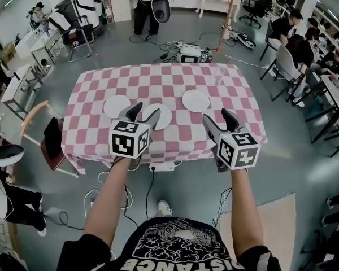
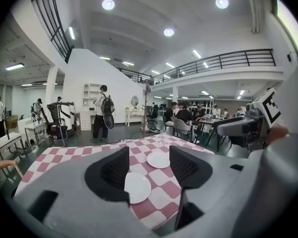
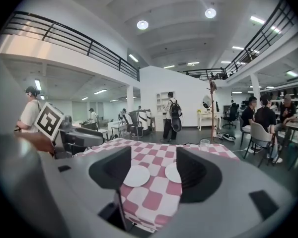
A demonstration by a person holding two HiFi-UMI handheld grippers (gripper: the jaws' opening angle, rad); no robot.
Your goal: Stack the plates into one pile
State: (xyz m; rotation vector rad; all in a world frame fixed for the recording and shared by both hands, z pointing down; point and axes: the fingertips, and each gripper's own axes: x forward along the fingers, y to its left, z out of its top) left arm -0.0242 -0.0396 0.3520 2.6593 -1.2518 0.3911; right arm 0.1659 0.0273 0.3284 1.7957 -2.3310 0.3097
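Three white plates lie apart on the checked table [image 1: 175, 143] in the head view. The left plate [image 1: 117, 105] and right plate [image 1: 196, 100] sit mid-table, and the middle plate [image 1: 164, 118] lies closer to the near edge. A glass [image 1: 217, 75] stands near the far right corner. The left gripper [image 1: 146, 113] and right gripper [image 1: 216, 117] hang over the near edge.

In the left gripper view, its fingers [image 2: 114, 170] are spread wide and empty, with two plates on the table beyond them, untouched.

In the right gripper view, its fingers [image 3: 196, 170] are likewise spread and pinch nothing, with two plates lying ahead.
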